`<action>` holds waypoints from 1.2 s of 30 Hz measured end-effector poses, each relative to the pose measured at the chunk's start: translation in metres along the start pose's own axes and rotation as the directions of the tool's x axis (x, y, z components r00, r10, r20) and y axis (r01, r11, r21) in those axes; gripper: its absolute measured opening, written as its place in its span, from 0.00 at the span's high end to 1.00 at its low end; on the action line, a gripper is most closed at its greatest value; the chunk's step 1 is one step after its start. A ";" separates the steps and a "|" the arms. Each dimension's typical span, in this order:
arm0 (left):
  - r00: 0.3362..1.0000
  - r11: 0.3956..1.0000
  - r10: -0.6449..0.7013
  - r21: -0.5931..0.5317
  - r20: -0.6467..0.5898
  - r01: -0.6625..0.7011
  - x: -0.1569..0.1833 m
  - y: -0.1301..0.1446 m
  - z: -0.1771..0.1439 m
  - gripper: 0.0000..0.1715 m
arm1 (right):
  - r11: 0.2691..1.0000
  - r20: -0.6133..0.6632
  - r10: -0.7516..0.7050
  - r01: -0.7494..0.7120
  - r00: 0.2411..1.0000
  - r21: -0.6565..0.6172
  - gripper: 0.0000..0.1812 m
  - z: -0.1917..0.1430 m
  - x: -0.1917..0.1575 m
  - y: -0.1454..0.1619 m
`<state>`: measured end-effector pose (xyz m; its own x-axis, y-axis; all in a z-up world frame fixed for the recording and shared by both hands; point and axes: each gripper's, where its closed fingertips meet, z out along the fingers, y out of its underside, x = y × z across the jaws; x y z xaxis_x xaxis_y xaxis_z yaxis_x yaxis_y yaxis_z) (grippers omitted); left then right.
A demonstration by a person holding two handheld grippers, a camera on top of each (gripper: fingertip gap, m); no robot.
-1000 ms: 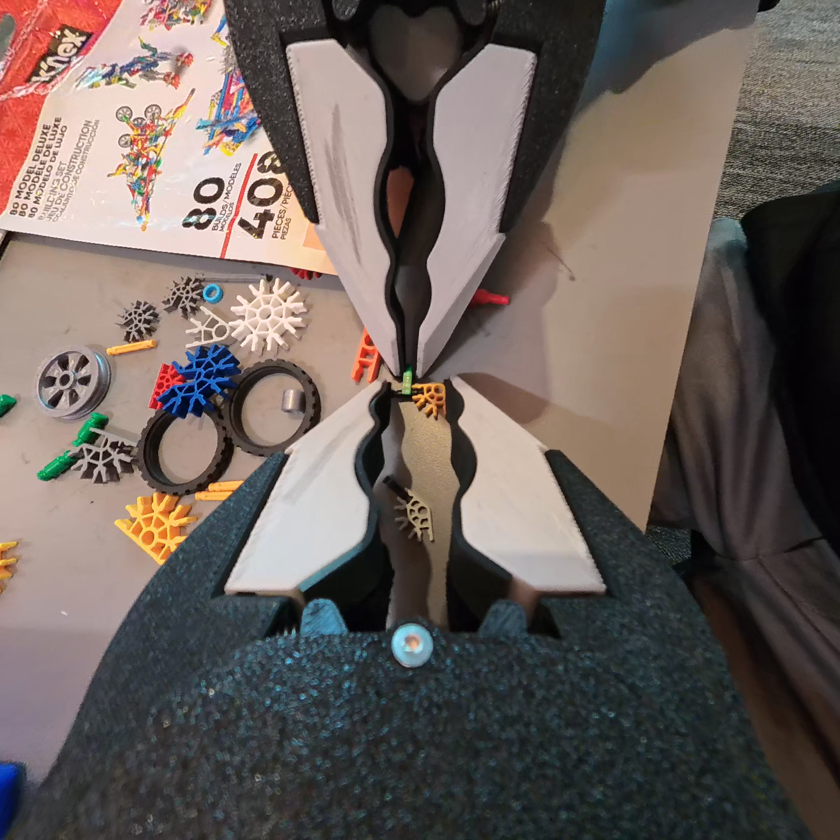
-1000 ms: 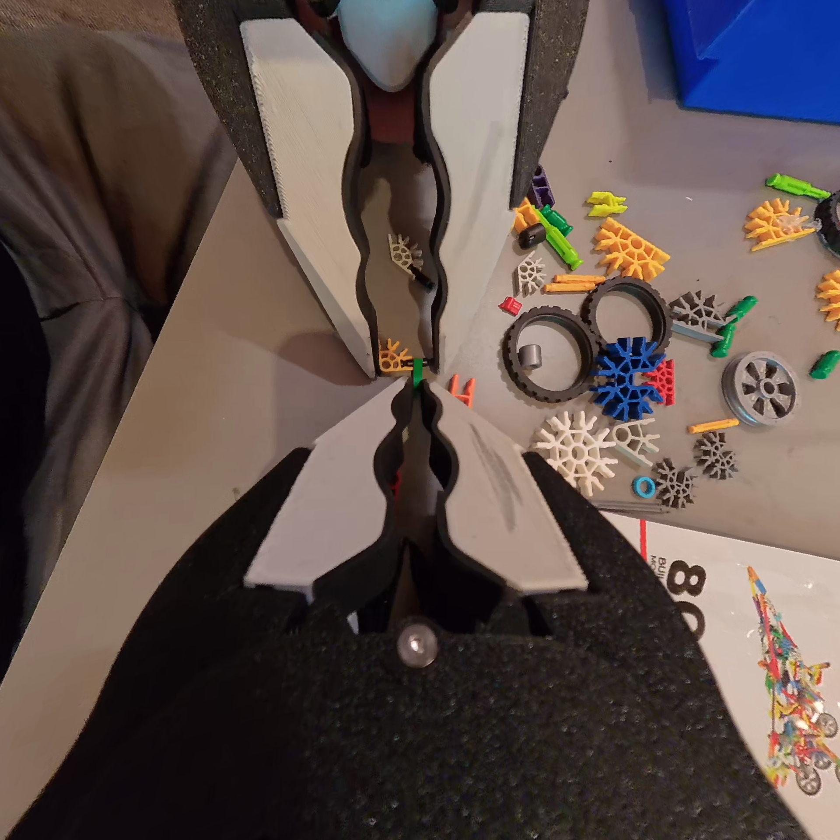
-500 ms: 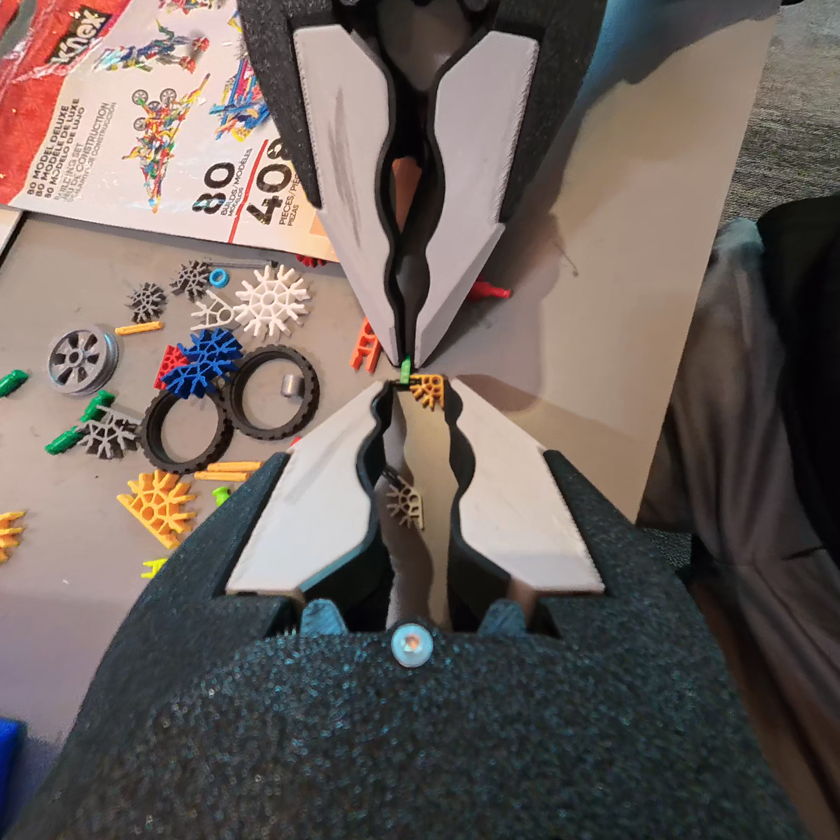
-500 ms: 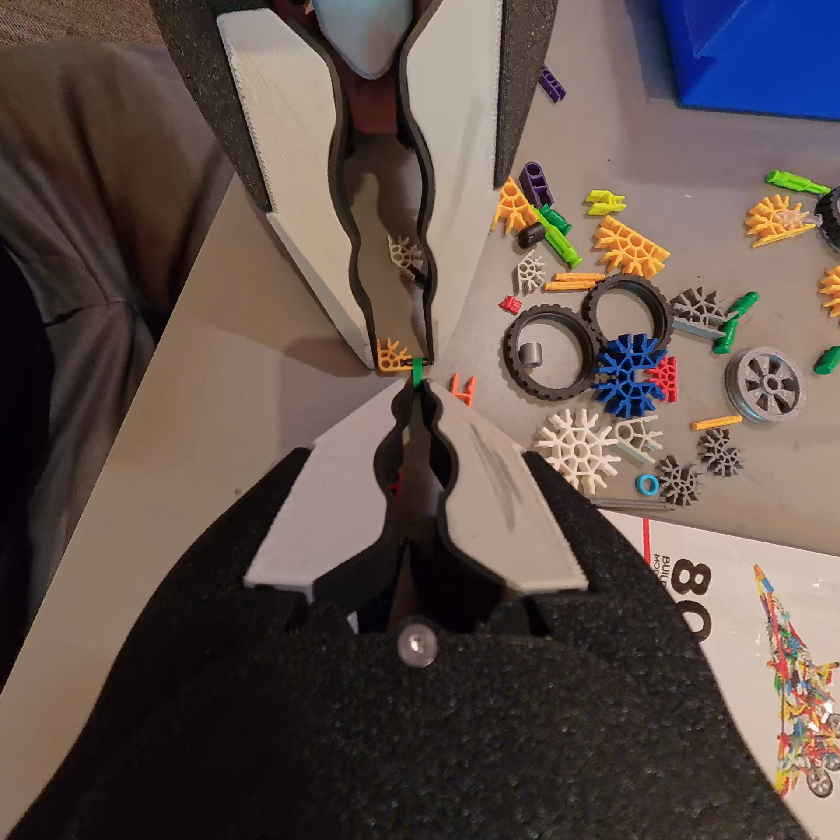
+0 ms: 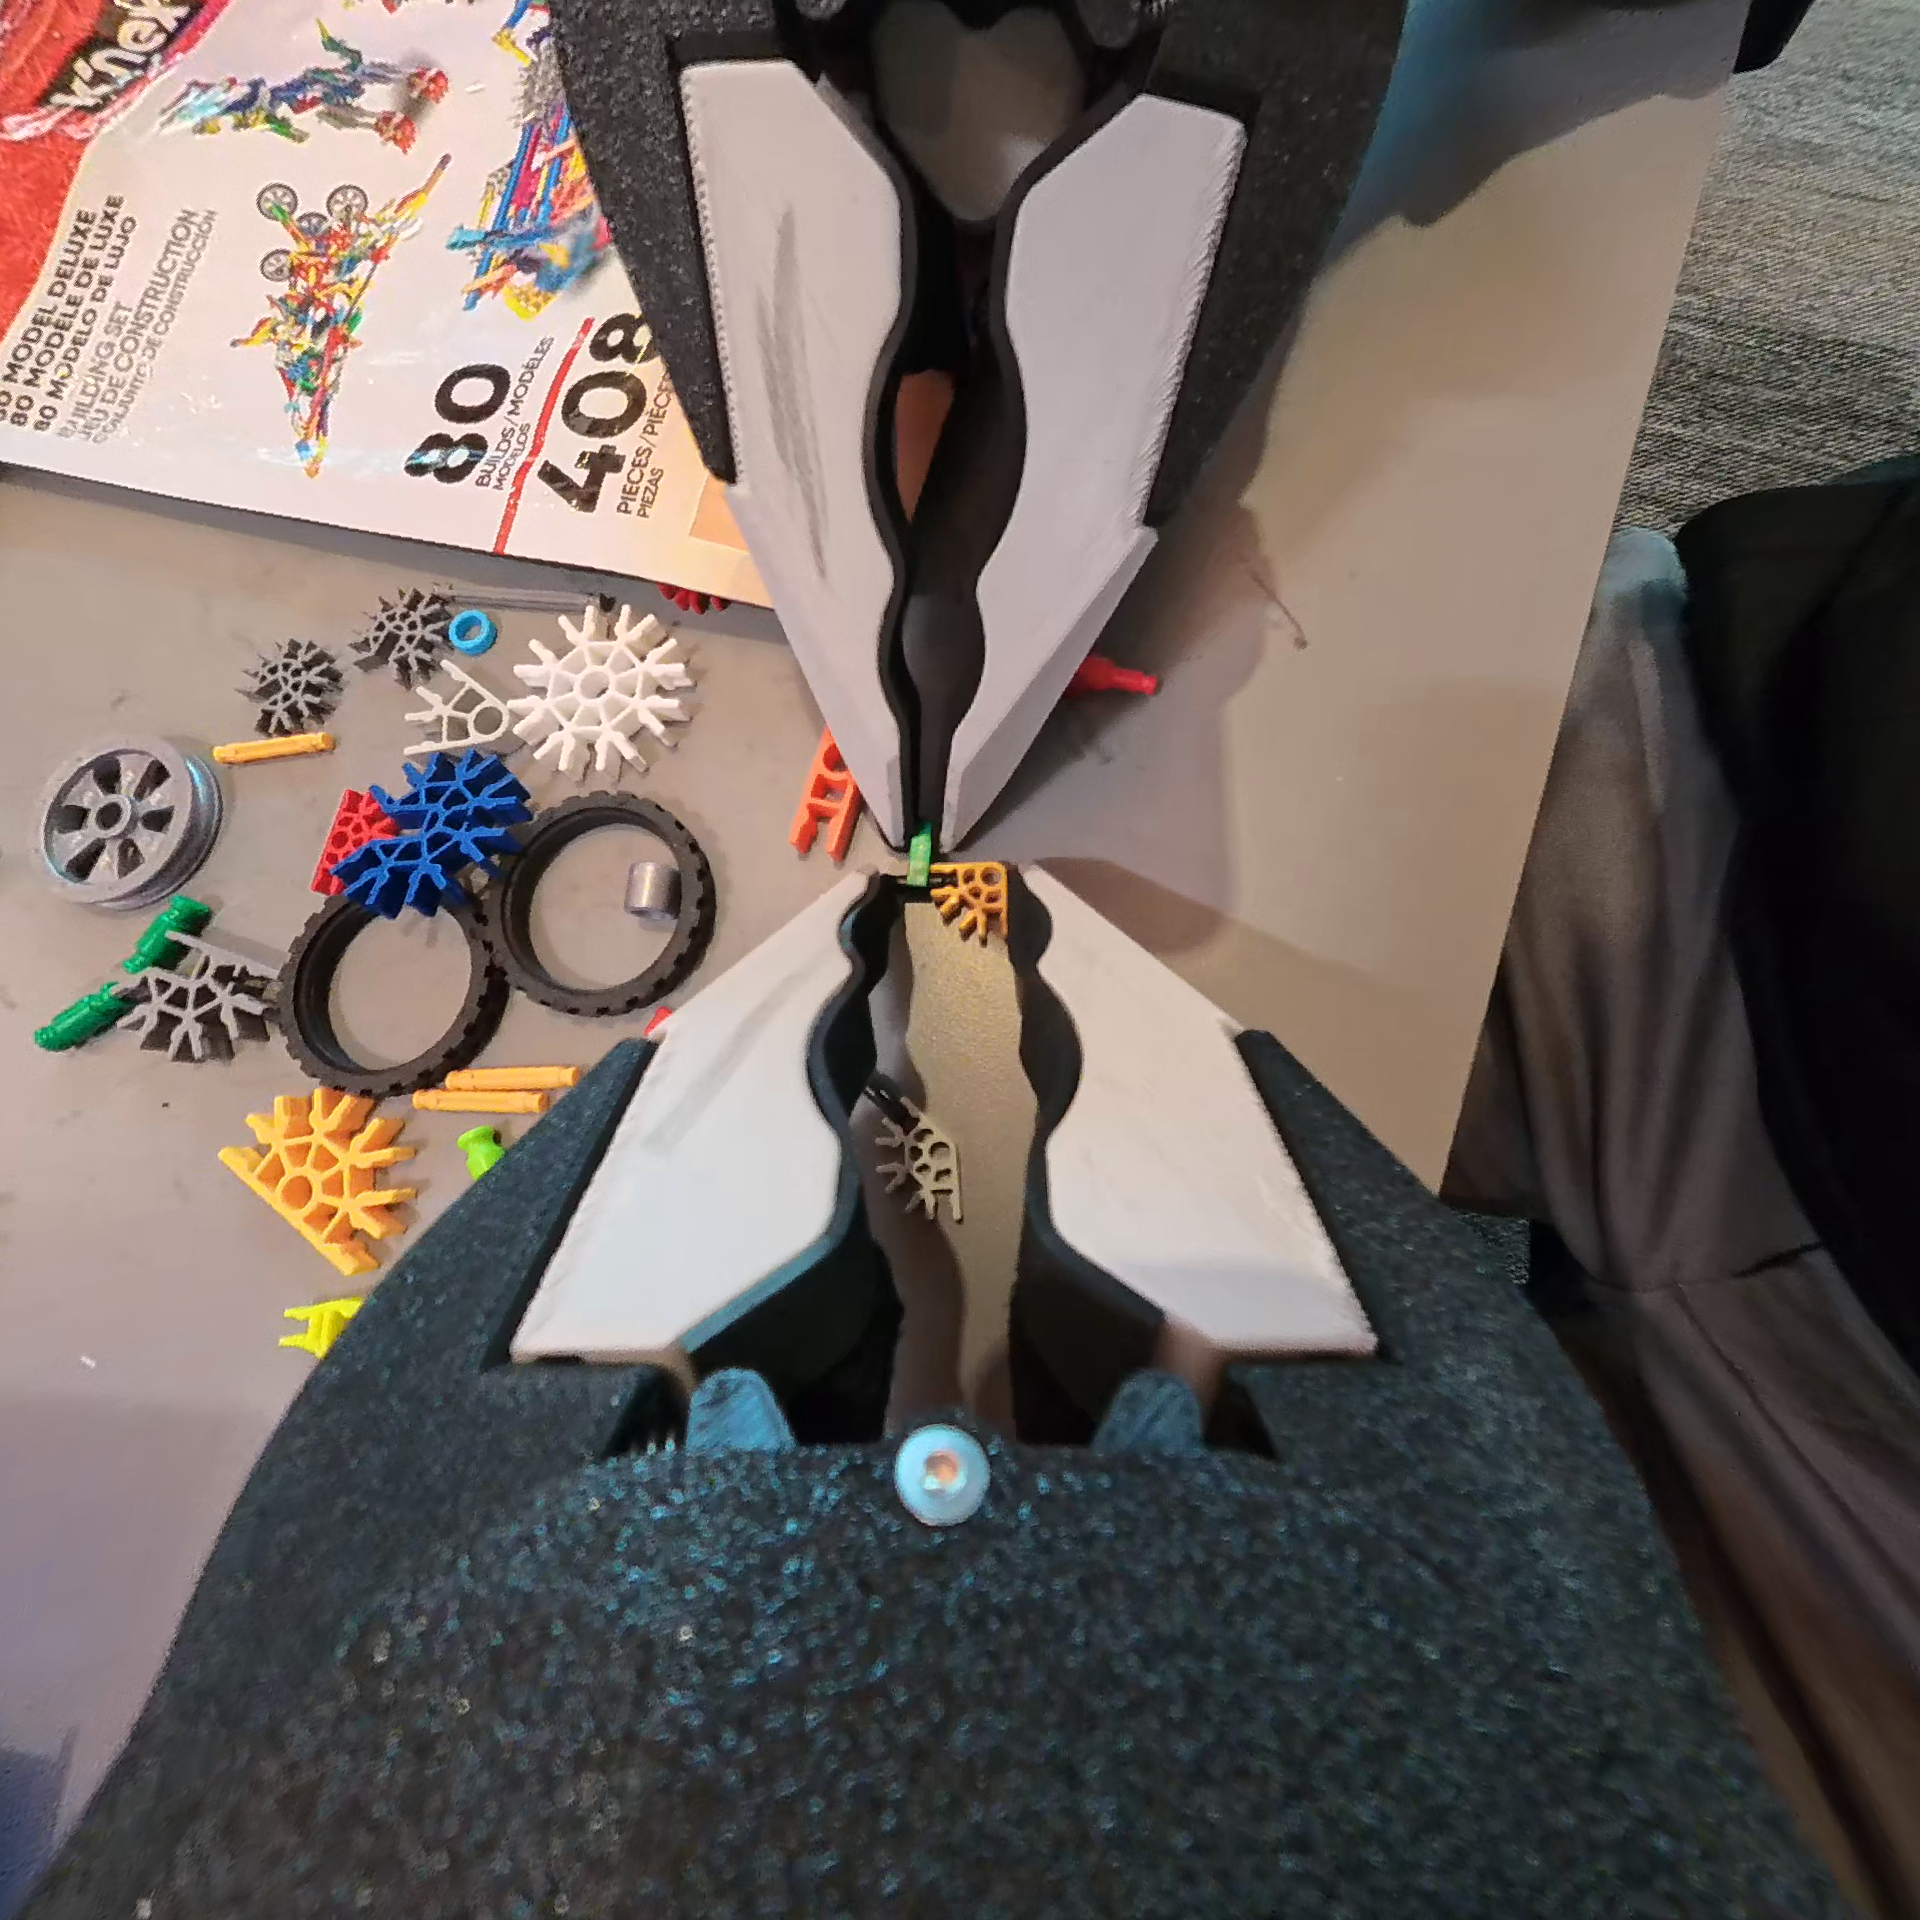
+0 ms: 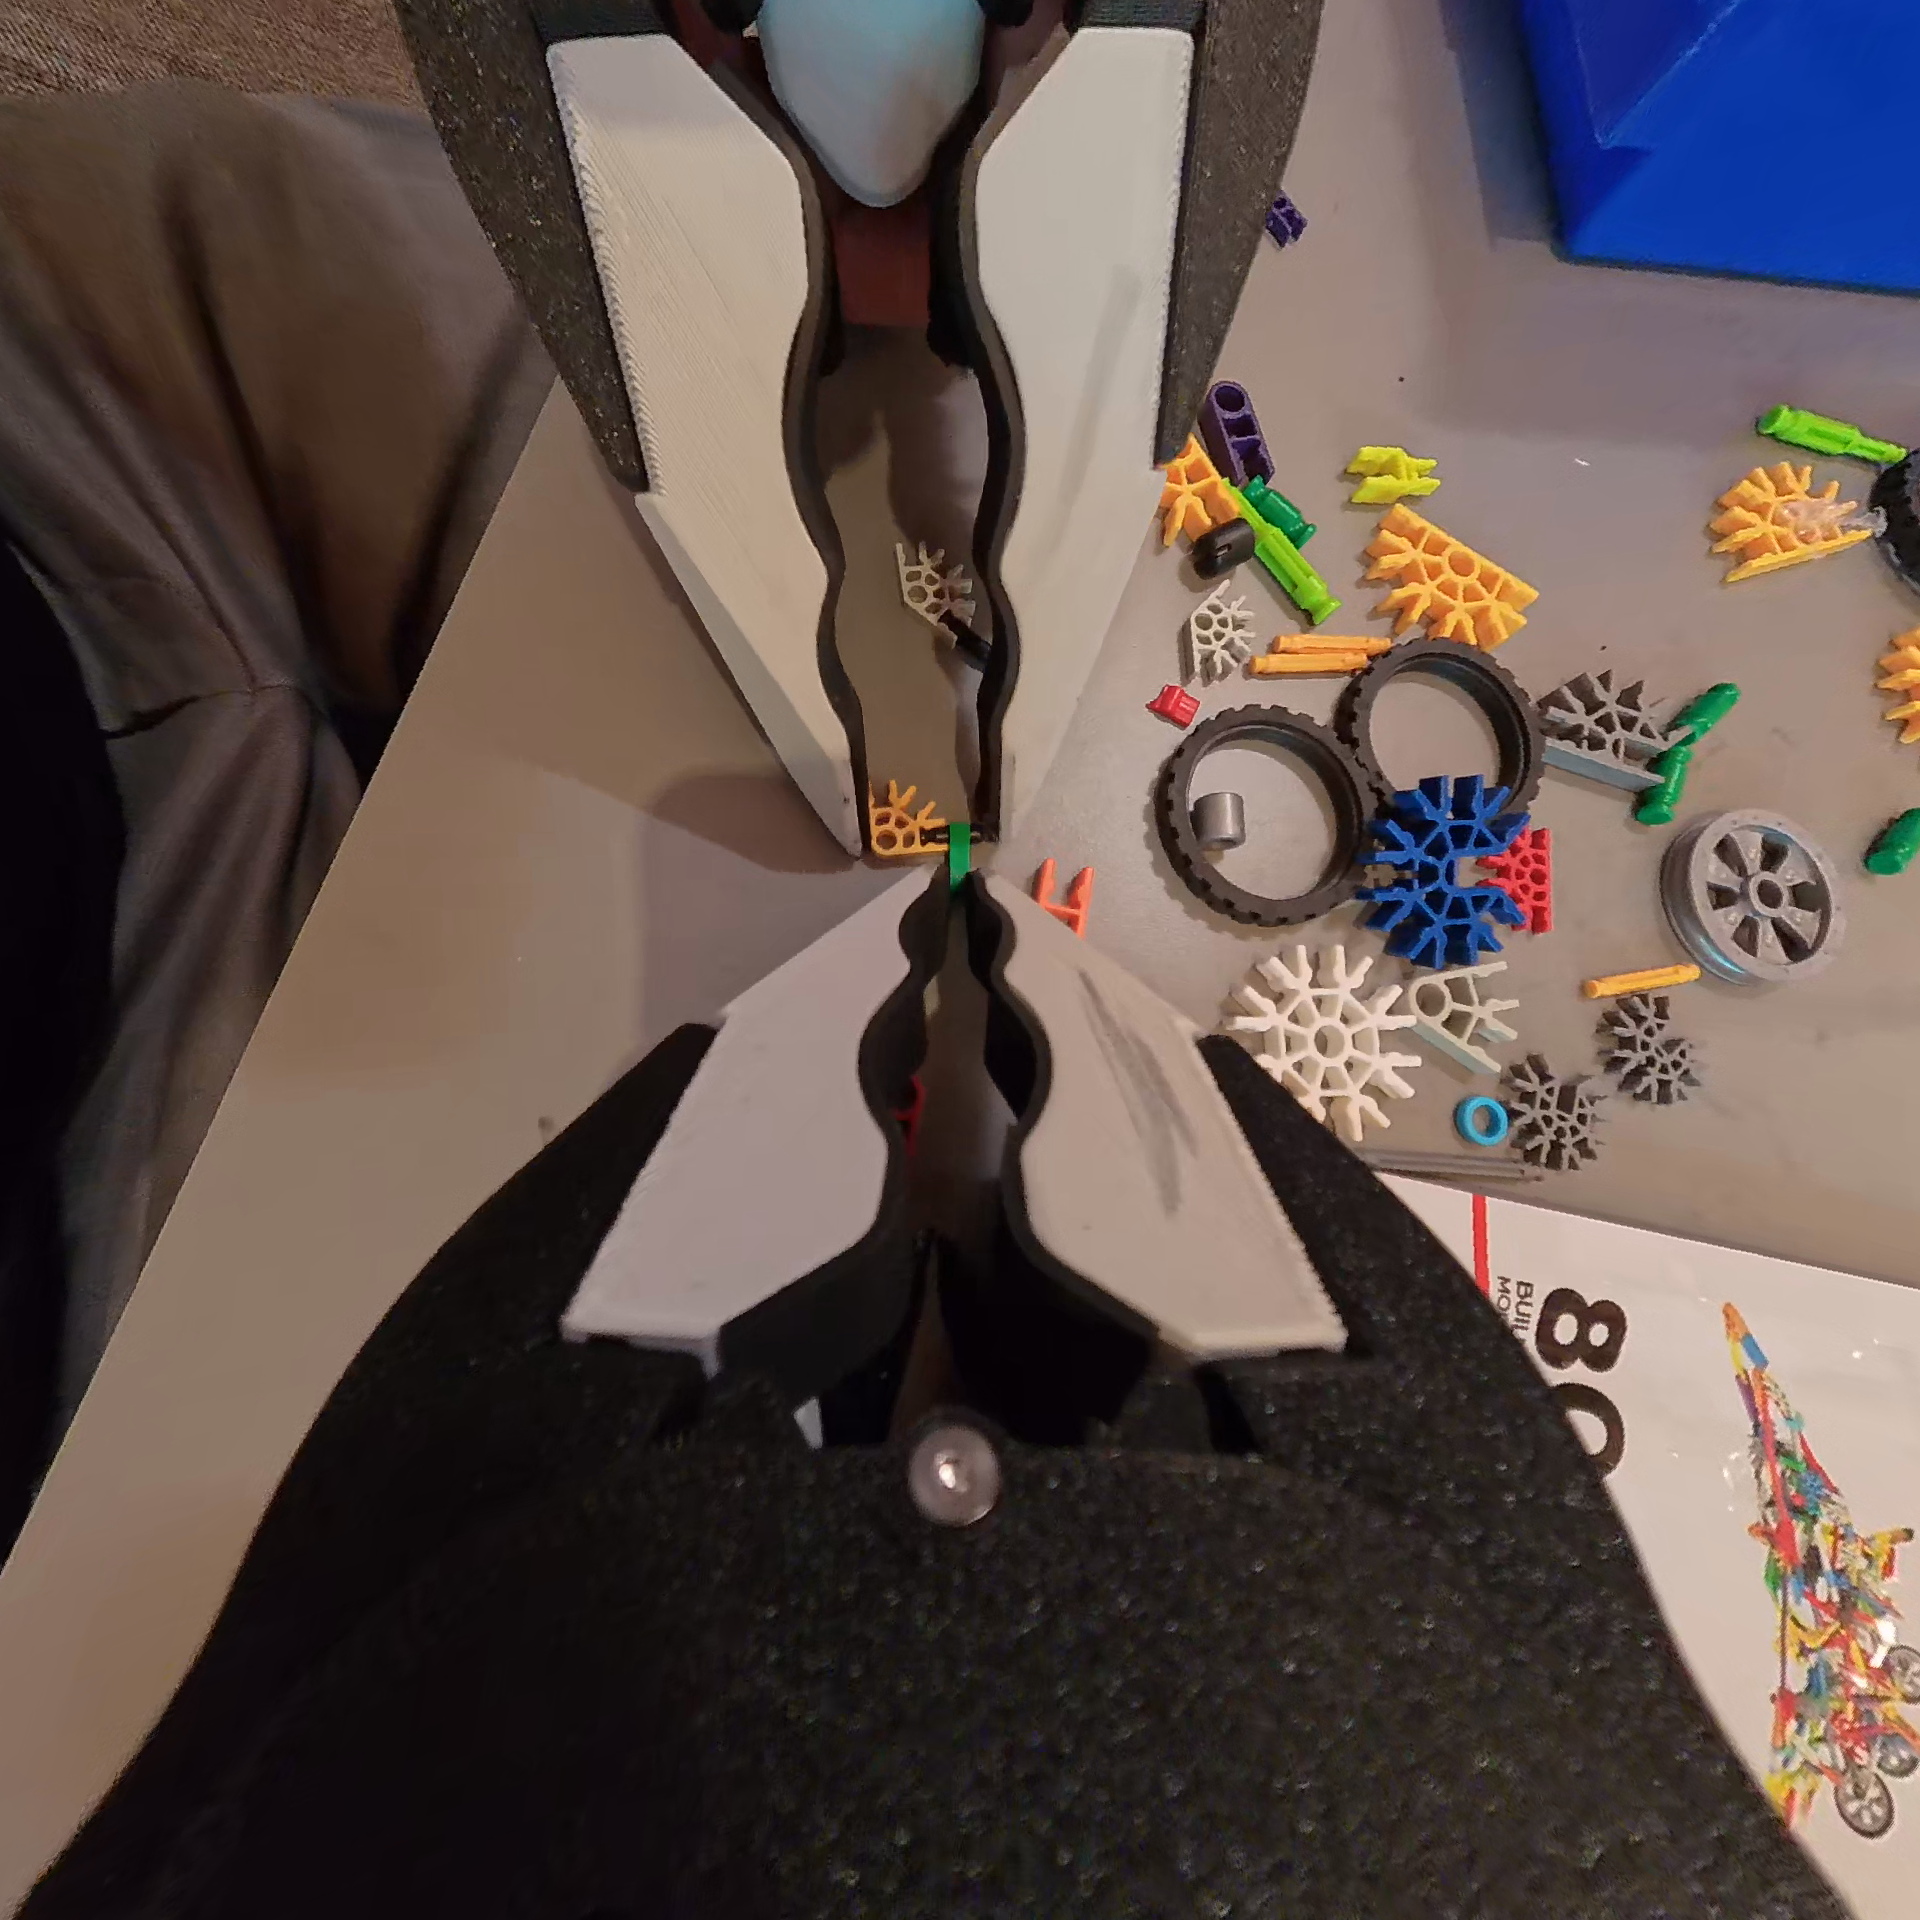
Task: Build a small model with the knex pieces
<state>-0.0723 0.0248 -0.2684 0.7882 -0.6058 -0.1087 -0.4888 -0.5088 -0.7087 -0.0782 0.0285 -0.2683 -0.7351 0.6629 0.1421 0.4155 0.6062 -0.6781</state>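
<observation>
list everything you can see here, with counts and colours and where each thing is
small orange plastic connector: 1, orange, in left claw's tips
short green plastic rod: 1, green, in right claw's tips, meeting the connector
black rubber tyres: 2, black, side by side on grey table
blue snowflake connector: 1, blue, leaning on tyres
white snowflake connector: 1, white, near booklet
grey plastic wheel: 1, grey, beyond tyres
printed booklet: 1, white, table corner
blue box: 1, blue, far edge
left claw: shut on connector
right claw: shut on rod
</observation>
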 end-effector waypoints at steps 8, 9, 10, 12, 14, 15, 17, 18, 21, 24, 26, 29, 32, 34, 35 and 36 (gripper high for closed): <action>1.000 1.000 -0.007 0.006 -0.008 0.007 0.001 -0.001 0.001 0.88 | 0.999 -0.004 -0.032 0.032 0.999 -0.022 1.00 0.000 0.000 0.000; 1.000 1.000 -0.007 0.007 -0.009 0.007 0.000 -0.001 0.001 0.88 | 0.999 -0.007 -0.037 0.037 0.999 -0.024 1.00 0.000 0.000 0.000; 1.000 1.000 -0.003 0.007 -0.005 0.003 0.000 -0.002 0.002 0.88 | 0.999 -0.005 -0.031 0.031 1.000 -0.016 1.00 0.000 0.000 0.000; 1.000 1.000 0.013 0.006 0.024 -0.013 -0.001 -0.002 0.001 0.88 | 1.000 -0.001 -0.018 0.018 1.000 -0.001 1.00 0.000 0.000 0.000; 0.998 1.000 0.022 0.006 0.054 -0.022 -0.002 -0.002 0.000 0.87 | 1.000 -0.003 -0.013 0.013 1.000 0.002 1.00 0.000 0.001 0.000; 0.996 1.000 0.026 0.006 0.082 -0.027 -0.005 -0.002 -0.001 0.85 | 1.000 0.000 -0.008 0.008 1.000 0.004 1.00 0.000 0.001 0.000; 0.994 1.000 0.025 0.005 0.106 -0.025 -0.005 0.000 -0.002 0.84 | 1.000 0.003 -0.005 0.005 1.000 0.004 1.00 0.000 0.001 0.001; 0.993 1.000 0.027 0.002 0.112 -0.028 -0.005 0.000 -0.003 0.85 | 1.000 0.003 -0.005 0.005 1.000 0.004 1.00 0.000 0.001 0.001; 0.994 1.000 0.017 -0.005 0.109 -0.017 -0.002 0.002 -0.004 0.88 | 1.000 0.002 -0.005 0.005 1.000 0.005 1.00 0.000 0.001 0.001; 0.995 1.000 0.016 -0.006 0.096 -0.015 -0.001 0.002 -0.003 0.90 | 1.000 0.000 -0.005 0.005 1.000 0.005 1.00 0.000 0.001 0.000; 0.996 1.000 0.009 -0.006 0.086 -0.009 0.000 0.001 -0.002 0.91 | 1.000 -0.001 -0.005 0.005 1.000 0.006 1.00 0.000 0.001 0.001; 0.998 1.000 -0.009 -0.003 0.063 0.009 0.000 0.001 -0.002 0.91 | 1.000 0.000 -0.005 0.005 1.000 0.007 1.00 0.000 0.001 0.000; 0.999 1.000 -0.022 -0.002 0.045 0.022 0.000 0.001 -0.001 0.90 | 1.000 0.002 -0.007 0.007 1.000 0.009 1.00 0.000 0.001 0.000; 0.999 1.000 -0.023 0.003 0.039 0.023 0.001 0.001 -0.001 0.90 | 1.000 0.004 -0.009 0.008 1.000 0.009 1.00 0.000 0.001 0.000; 0.999 1.000 -0.029 0.002 0.032 0.029 0.001 0.001 -0.001 0.90 | 1.000 0.006 -0.009 0.009 1.000 0.010 1.00 0.000 0.001 0.000; 0.999 0.999 -0.035 0.004 0.023 0.035 0.001 0.000 -0.001 0.90 | 1.000 0.006 -0.011 0.011 1.000 0.010 1.00 0.000 0.001 0.000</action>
<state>-0.0720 0.0234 -0.2681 0.8132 -0.5732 -0.1004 -0.4597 -0.5269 -0.7149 -0.0790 0.0286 -0.2685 -0.7431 0.6533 0.1452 0.4022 0.6093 -0.6833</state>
